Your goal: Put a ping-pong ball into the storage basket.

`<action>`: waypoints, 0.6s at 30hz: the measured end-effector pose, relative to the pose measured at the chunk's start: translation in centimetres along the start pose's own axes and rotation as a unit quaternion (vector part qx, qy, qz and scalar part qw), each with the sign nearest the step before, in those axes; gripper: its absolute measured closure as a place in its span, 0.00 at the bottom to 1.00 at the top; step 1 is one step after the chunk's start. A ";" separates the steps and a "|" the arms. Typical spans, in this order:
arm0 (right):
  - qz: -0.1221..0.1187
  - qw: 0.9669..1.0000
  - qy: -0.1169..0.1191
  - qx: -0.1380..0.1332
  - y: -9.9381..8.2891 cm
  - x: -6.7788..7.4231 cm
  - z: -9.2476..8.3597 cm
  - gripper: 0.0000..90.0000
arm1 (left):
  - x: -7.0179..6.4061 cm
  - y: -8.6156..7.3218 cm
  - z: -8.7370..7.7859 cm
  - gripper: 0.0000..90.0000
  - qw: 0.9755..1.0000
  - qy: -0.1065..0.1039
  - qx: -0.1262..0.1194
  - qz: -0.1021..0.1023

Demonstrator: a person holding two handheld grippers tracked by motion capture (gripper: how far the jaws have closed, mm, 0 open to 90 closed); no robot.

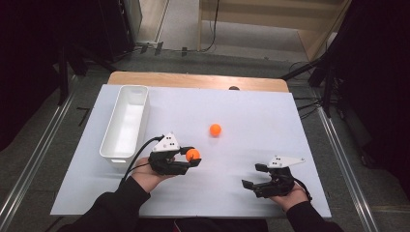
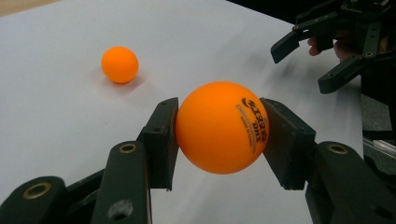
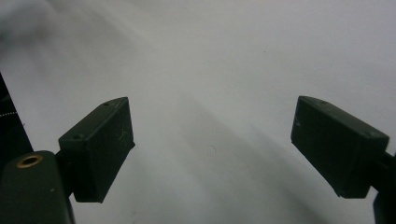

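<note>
My left gripper [image 1: 192,156] is shut on an orange ball [image 1: 193,154], held just above the white table sheet [image 1: 251,121]. In the left gripper view that ball [image 2: 219,127], printed with dark lettering, is squeezed between both black pads [image 2: 161,140]. A second orange ball [image 1: 215,129] lies loose on the sheet farther back, also in the left gripper view [image 2: 120,64]. My right gripper [image 1: 254,176] rests near the front right of the sheet, open, with nothing between its pads [image 3: 100,149]. The left gripper view shows that open right gripper [image 2: 308,60] at upper right.
A long white bin [image 1: 126,121] stands empty along the sheet's left side, just beyond my left hand. The wooden table edge [image 1: 193,79] runs behind the sheet. Dark stands and cables surround the table on the floor.
</note>
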State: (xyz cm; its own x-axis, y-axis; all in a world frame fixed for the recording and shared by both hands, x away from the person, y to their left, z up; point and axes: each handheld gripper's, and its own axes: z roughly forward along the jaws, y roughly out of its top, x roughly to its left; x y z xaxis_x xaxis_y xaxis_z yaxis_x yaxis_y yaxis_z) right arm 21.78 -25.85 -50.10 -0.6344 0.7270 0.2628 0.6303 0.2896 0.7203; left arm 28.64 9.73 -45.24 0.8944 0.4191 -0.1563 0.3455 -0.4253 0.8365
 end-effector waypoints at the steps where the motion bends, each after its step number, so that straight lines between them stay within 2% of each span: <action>1: 0.000 1.000 0.001 0.000 0.0 0.0 0.0 0.13 | 0.1 0.1 0.0 0.56 1.000 -0.002 0.004 -0.005; 2: 0.001 1.000 0.002 0.001 0.0 0.0 0.0 0.13 | 0.2 0.2 -0.1 0.56 1.000 -0.007 0.005 -0.013; 4: 0.002 1.000 0.002 0.001 0.0 0.0 0.1 0.13 | 0.3 0.2 -0.1 0.56 1.000 -0.007 0.006 -0.018; 8: 0.003 1.000 0.001 0.001 0.0 0.0 0.1 0.13 | 0.3 0.4 -0.3 0.56 1.000 0.002 0.017 -0.017; 10: 0.002 1.000 0.001 0.001 0.0 0.0 0.1 0.13 | 0.2 0.5 -0.4 0.56 1.000 0.011 0.027 -0.005; 13: 0.002 1.000 0.001 0.001 0.0 0.0 0.1 0.13 | 0.2 0.6 -0.6 0.56 1.000 0.005 0.026 -0.016; 18: -0.002 1.000 0.002 0.002 0.1 0.2 0.1 0.13 | 0.1 0.7 -0.7 0.56 0.999 0.005 0.026 -0.019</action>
State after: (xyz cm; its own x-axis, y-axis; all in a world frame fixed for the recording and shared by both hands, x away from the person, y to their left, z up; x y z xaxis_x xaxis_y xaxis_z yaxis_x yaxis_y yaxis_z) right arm 21.78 -25.62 -50.04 -0.6381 0.7236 0.2632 0.6300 0.2942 0.7187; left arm 28.83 10.03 -44.29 0.8779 0.4432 -0.1814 0.3927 -0.4496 0.8023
